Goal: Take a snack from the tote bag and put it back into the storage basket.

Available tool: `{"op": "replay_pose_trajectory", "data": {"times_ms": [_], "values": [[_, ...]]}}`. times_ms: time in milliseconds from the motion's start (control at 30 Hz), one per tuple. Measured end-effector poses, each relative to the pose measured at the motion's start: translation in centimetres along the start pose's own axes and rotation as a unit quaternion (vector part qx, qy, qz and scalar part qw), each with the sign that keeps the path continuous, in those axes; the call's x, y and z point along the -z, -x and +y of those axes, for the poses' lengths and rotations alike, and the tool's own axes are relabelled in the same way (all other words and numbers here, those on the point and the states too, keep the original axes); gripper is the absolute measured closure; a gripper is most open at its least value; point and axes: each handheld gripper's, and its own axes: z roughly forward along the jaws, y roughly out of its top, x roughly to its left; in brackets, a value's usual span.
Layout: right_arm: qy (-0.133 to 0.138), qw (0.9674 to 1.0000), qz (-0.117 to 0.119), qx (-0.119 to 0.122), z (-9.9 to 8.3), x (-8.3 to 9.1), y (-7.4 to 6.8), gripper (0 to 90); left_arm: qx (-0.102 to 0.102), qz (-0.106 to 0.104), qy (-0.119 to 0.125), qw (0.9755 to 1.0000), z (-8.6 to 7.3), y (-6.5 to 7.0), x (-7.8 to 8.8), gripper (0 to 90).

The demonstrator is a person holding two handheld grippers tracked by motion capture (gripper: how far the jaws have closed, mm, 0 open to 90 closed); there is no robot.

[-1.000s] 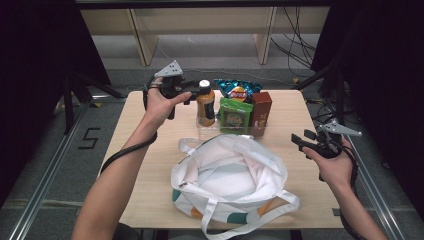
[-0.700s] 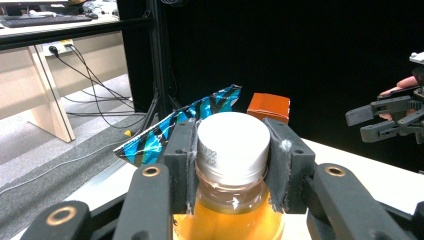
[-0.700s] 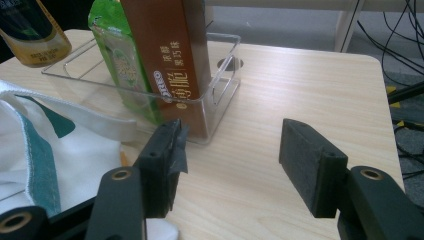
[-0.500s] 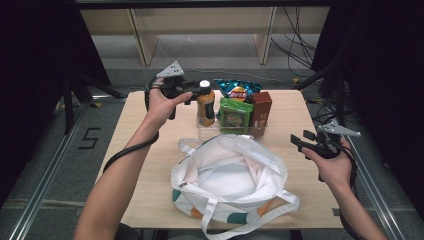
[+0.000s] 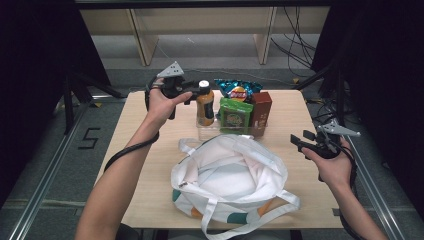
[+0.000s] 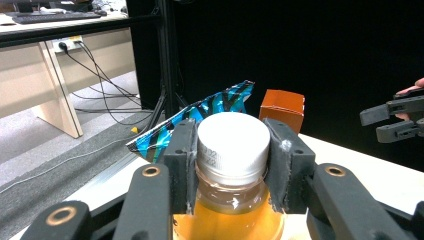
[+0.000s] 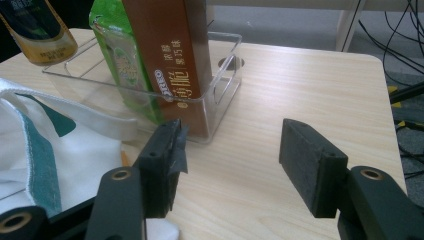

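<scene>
An amber drink bottle point(image 5: 204, 106) with a white cap point(image 6: 231, 135) is at the left end of a clear tray point(image 7: 220, 85). My left gripper point(image 5: 199, 91) is shut on the bottle at the cap and neck, a pad pressed to each side. Whether the bottle rests on the tray floor I cannot tell. Beside it in the tray stand a green packet point(image 5: 235, 116) and a brown box point(image 5: 261, 107). A white tote bag point(image 5: 230, 175) lies open at the table's near middle. My right gripper point(image 5: 300, 140) hovers open at the right, with nothing between its pads point(image 7: 310, 165).
A blue crisp bag point(image 5: 237, 90) lies behind the tray. The wooden table point(image 5: 150, 150) has bare room at its left and right ends. Dark stands and cables surround the table, and desk legs stand on the floor beyond it.
</scene>
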Motion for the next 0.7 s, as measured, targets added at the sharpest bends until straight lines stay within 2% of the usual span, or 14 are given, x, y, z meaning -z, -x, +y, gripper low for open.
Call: {"op": "replay_pose_trajectory", "data": {"times_ms": [33,67,133,233,333,400,433,467,500,533,600,667,700], "values": [[0.004,0.9999,-0.001,0.015,0.03,-0.05,0.22,43.7,0.000,0.000,0.000,1.0000,0.00,-0.03,-0.02,58.8],[0.001,1.0000,0.000,0.001,-0.01,-0.01,0.03,43.7,0.000,-0.001,0.000,1.0000,-0.01,-0.04,-0.06,58.8],[0.004,0.9998,-0.001,0.019,0.04,-0.02,0.29,43.7,0.000,0.000,-0.003,1.0000,0.00,-0.05,-0.15,58.8],[0.004,0.9999,0.001,0.011,0.06,0.01,0.20,43.7,0.000,0.000,-0.001,1.0000,-0.03,-0.09,-0.30,58.8],[0.003,0.9999,0.000,0.013,0.02,0.00,0.20,43.7,0.000,0.001,-0.002,1.0000,-0.08,-0.15,-0.43,58.8],[-0.001,1.0000,0.000,0.000,-0.01,0.01,0.00,43.7,-0.001,0.001,-0.003,1.0000,-0.15,-0.09,-0.49,58.8],[0.003,0.9999,0.002,0.012,0.02,-0.05,0.17,43.6,-0.002,0.001,-0.003,1.0000,-0.19,-0.08,-0.52,58.8],[0.003,1.0000,0.001,0.005,-0.01,-0.08,0.08,43.6,-0.001,0.001,-0.003,1.0000,-0.23,-0.07,-0.54,58.8],[0.003,0.9999,-0.001,0.010,0.01,-0.04,0.15,43.7,-0.001,0.001,-0.004,1.0000,-0.26,-0.08,-0.55,58.8],[-0.002,1.0000,0.001,-0.003,-0.01,0.02,-0.05,43.6,0.000,0.000,-0.004,1.0000,-0.28,-0.08,-0.57,58.8],[0.005,0.9999,0.003,0.014,0.05,-0.08,0.18,43.7,0.002,0.004,-0.003,1.0000,-0.33,-0.13,-0.62,58.8],[0.004,0.9999,0.003,0.015,0.06,-0.03,0.20,43.7,0.002,0.008,-0.005,1.0000,-0.37,-0.24,-0.68,58.8],[0.005,1.0000,0.005,0.006,0.07,-0.03,0.08,43.6,0.003,0.010,-0.006,0.9999,-0.40,-0.29,-0.73,58.8]]}}
